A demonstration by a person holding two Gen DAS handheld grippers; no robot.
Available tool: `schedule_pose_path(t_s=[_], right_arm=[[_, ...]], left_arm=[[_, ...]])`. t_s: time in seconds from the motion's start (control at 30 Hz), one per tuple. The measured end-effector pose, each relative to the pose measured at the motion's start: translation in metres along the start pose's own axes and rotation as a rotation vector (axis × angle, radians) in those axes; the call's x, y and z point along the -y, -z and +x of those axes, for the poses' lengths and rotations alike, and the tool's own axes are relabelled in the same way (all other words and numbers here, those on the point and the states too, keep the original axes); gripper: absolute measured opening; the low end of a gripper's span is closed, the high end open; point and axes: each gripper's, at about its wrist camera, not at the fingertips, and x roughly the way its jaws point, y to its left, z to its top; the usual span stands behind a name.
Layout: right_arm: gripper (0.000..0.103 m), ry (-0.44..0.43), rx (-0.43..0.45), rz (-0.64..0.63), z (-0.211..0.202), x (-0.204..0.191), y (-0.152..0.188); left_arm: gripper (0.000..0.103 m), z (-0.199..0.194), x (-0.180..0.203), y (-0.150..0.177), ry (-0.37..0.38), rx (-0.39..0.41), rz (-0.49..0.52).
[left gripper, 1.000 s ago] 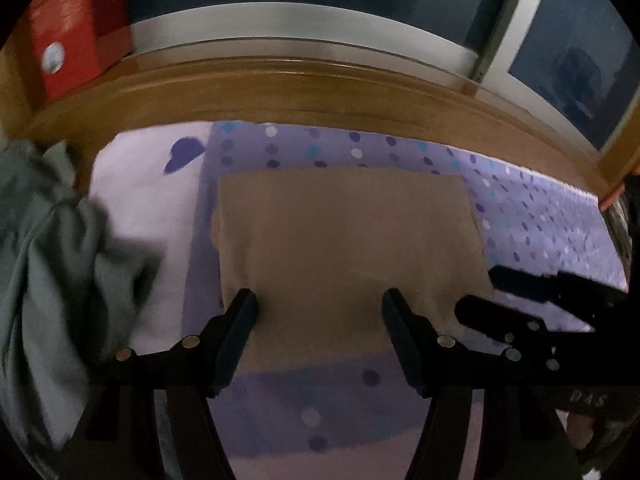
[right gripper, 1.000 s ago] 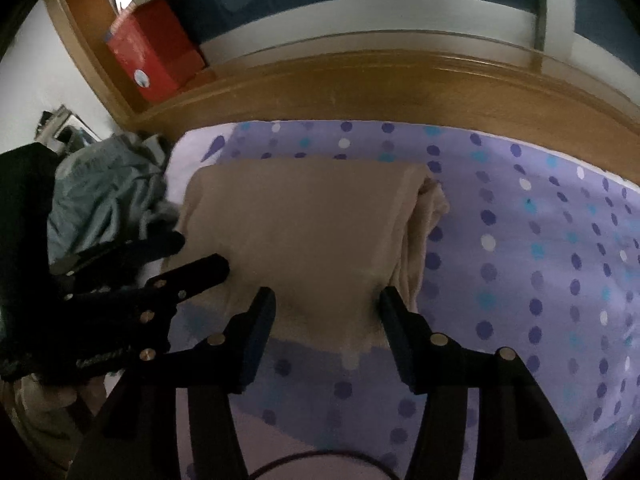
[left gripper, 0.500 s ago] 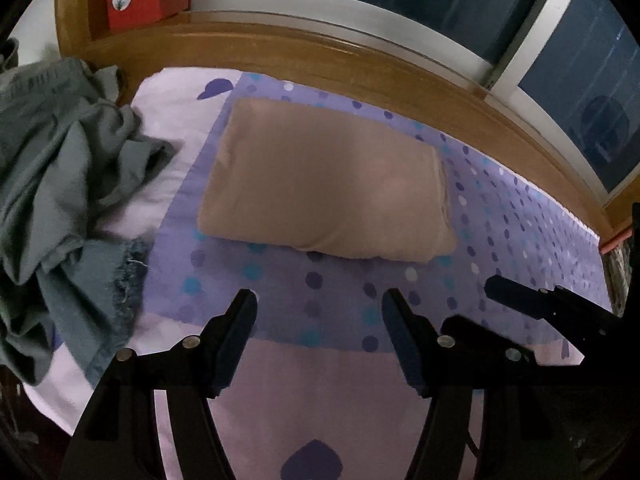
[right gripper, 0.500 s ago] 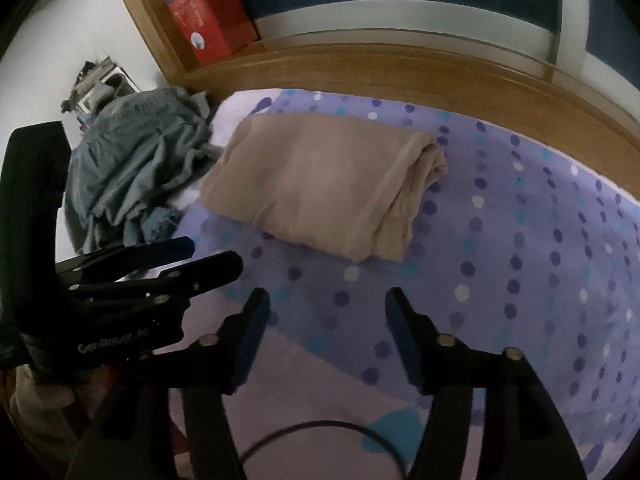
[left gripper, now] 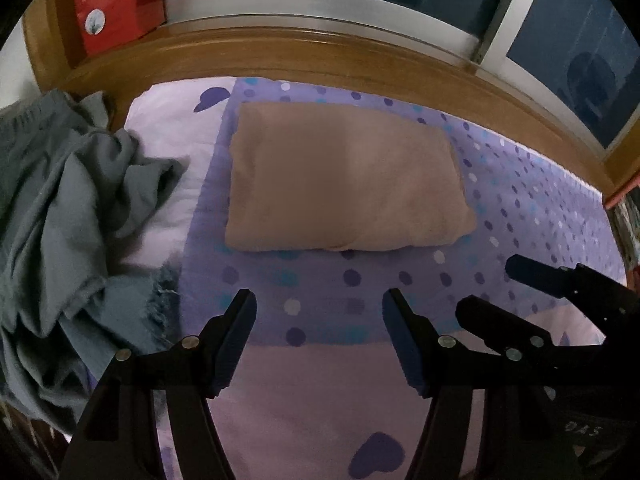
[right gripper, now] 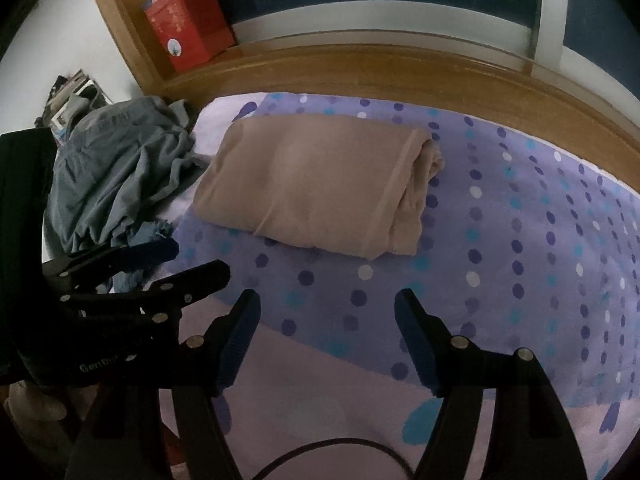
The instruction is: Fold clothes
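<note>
A tan garment [left gripper: 344, 184] lies folded into a neat rectangle on the purple dotted bedsheet [left gripper: 520, 200]; it also shows in the right wrist view [right gripper: 316, 188], with its layered edges on the right. My left gripper [left gripper: 319, 312] is open and empty, hovering short of the garment's near edge. My right gripper [right gripper: 327, 312] is open and empty, also short of it. Each gripper shows in the other's view: the right gripper [left gripper: 516, 292] at the right, the left gripper [right gripper: 184, 264] at the left.
A crumpled grey-blue pile of clothes [left gripper: 68, 216] lies on the bed's left side, also in the right wrist view [right gripper: 124, 172]. A wooden window ledge [left gripper: 320, 56] runs behind the bed, with a red box [left gripper: 112, 4] on it.
Both grippers have pulled back from the folded tan garment, which a second ago lay between their fingers. The garment stays flat on the sheet.
</note>
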Motion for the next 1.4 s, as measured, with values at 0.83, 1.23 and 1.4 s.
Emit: schedule_pose_path(t_s=[0.83, 1.23, 1.4], right_arm=[[0.071, 0.006, 0.027, 0.007, 0.004, -0.021, -0.003], [0.077, 0.002, 0.052, -0.066, 0.007, -0.021, -0.015], [0.077, 0.001, 0.043, -0.063, 0.012, -0.019, -0.016]], left_arm=[[0.071, 0.003, -0.018, -0.011, 0.101, 0.008, 0.122], [0.080, 0.015, -0.012, -0.017, 0.098, 0.024, 0.234], [0.080, 0.018, -0.013, -0.019, 0.111, 0.028, 0.236]])
